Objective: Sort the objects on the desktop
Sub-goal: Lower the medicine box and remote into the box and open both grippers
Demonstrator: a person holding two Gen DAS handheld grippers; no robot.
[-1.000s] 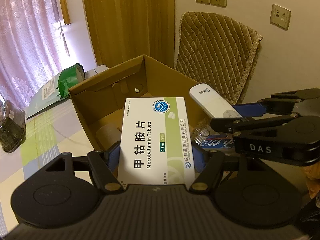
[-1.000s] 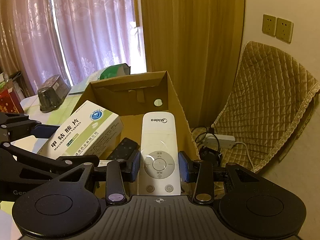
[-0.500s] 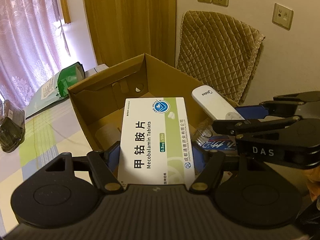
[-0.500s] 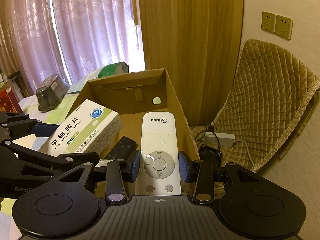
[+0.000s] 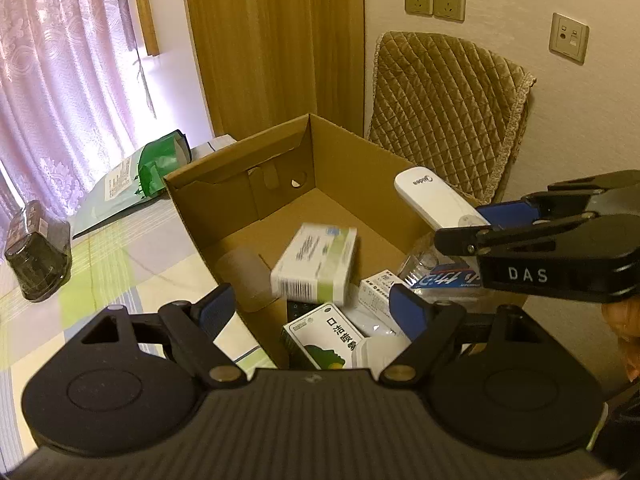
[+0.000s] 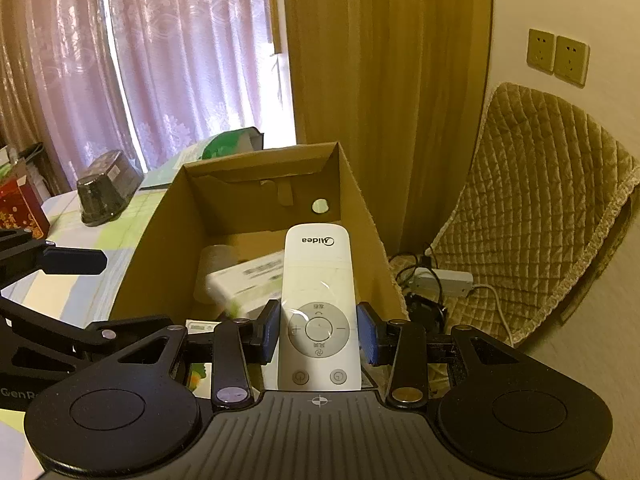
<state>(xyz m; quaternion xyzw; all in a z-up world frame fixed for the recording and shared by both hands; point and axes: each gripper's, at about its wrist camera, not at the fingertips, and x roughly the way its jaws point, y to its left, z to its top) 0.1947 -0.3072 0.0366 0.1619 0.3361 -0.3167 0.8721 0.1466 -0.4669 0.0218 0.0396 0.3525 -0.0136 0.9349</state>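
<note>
Checked tabletop under a cardboard box; behind the box, wooden panel, pink curtains, quilted chair cover. Left of the box, a dark jar. Left tongs now spread wide and empty; tablet box, gripped half a second ago, blurred inside the cardboard box. Right tongs clamped on white remote above the box.

Pink curtains, wood panel, quilted chair.
</note>
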